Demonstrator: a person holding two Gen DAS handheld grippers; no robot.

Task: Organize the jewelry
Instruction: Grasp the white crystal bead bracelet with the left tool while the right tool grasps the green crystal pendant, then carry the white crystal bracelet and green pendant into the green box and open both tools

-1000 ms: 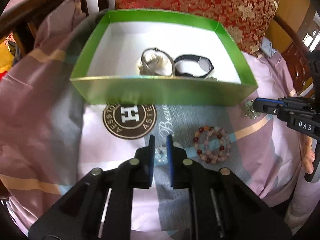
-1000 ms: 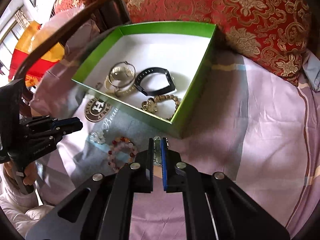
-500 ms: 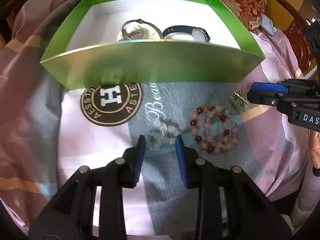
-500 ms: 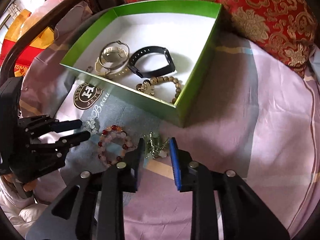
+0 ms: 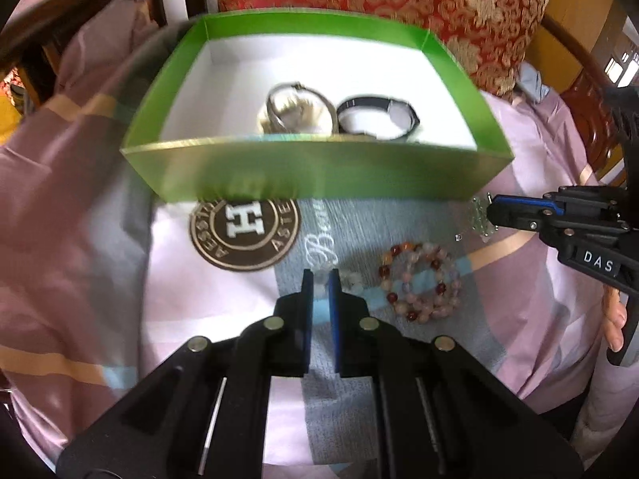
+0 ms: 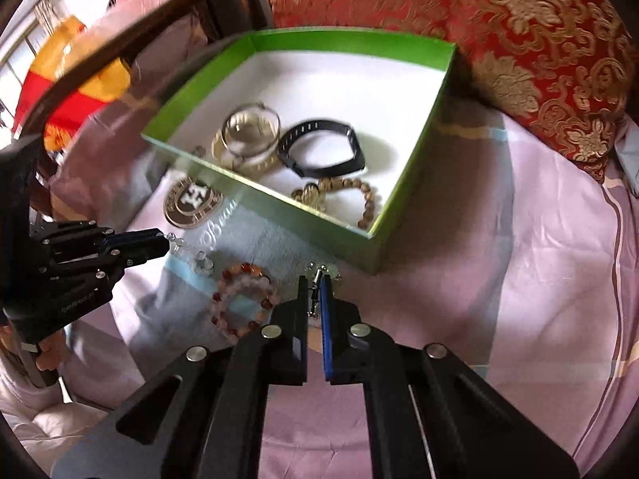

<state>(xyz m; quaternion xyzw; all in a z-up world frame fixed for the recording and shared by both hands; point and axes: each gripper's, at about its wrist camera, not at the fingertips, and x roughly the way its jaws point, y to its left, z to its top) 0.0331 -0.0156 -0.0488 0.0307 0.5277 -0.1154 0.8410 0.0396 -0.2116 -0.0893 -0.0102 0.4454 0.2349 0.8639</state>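
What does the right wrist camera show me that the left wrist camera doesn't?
Only the right wrist view shows the brown bead bracelet lying in the near corner of the green box, hidden from the left by the front wall, and the right gripper shut on a silver piece. Only the left wrist view shows the left gripper closed on the clear bead bracelet from behind. Both show the box, the watch, the black band and the pink and red bead bracelet on the cloth.
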